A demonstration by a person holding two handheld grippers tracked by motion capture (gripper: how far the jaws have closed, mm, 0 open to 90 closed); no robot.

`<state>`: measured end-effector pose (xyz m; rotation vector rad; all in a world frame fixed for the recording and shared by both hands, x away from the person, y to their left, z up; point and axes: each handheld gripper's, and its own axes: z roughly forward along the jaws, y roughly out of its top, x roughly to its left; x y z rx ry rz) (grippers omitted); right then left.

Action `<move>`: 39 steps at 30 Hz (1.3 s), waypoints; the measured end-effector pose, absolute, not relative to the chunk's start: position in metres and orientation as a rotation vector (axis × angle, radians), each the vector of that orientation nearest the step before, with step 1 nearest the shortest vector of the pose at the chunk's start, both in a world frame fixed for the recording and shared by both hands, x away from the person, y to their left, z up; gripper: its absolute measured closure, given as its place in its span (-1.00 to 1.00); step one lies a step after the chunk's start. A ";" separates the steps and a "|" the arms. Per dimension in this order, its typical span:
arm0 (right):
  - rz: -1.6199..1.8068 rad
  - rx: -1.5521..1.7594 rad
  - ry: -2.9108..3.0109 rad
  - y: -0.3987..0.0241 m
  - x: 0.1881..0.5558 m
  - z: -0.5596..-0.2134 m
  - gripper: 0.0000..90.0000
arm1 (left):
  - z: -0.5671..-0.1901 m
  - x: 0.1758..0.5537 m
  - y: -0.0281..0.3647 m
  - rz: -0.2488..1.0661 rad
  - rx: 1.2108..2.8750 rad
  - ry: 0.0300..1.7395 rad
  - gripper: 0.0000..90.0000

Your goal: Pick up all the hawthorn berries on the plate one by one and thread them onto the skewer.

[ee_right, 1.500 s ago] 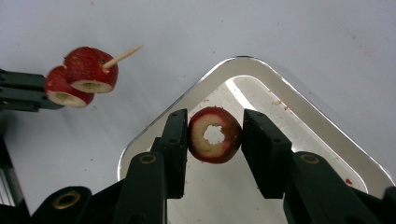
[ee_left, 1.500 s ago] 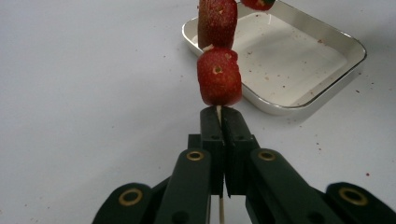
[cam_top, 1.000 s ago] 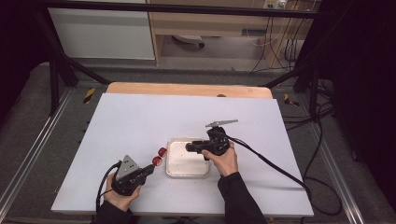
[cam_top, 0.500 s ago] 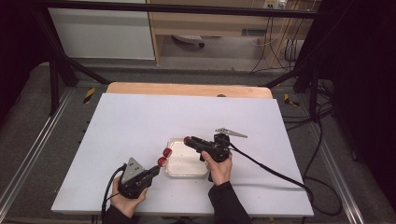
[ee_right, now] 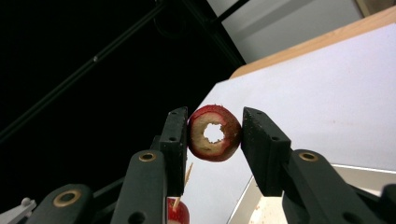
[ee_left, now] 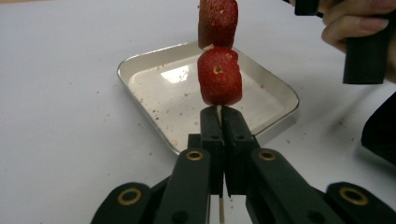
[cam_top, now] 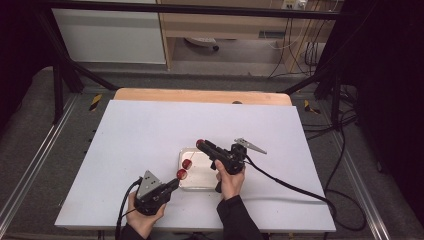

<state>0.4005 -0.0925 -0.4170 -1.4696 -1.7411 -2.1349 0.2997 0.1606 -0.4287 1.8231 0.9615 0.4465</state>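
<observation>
Here the left claw (ee_left: 223, 122) clamps a skewer (ee_left: 219, 111) of 2 fruit pieces (ee_left: 219, 77) over the tray (ee_left: 140, 70), right claw (ee_right: 214, 135) gripping a cored fruit ring (ee_right: 215, 133)

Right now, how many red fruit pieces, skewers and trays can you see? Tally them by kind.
Red fruit pieces: 3, namely two on the skewer and a cored one in the right tongs
Skewers: 1, in the left tongs
Trays: 1
Total: 5
</observation>
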 end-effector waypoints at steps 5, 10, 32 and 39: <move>-2.181 -1.470 -1.696 -0.092 0.400 -0.417 0.39 | -0.426 0.300 0.153 0.440 1.799 0.961 0.95; -2.213 -1.462 -1.667 -0.093 0.398 -0.415 0.39 | -0.427 0.301 0.147 0.442 1.779 0.970 0.95; -2.226 -1.440 -1.604 -0.090 0.396 -0.419 0.39 | -0.428 0.302 0.145 0.455 1.743 0.990 0.95; -2.227 -1.434 -1.579 -0.088 0.393 -0.422 0.39 | -0.428 0.304 0.137 0.446 1.702 1.019 0.95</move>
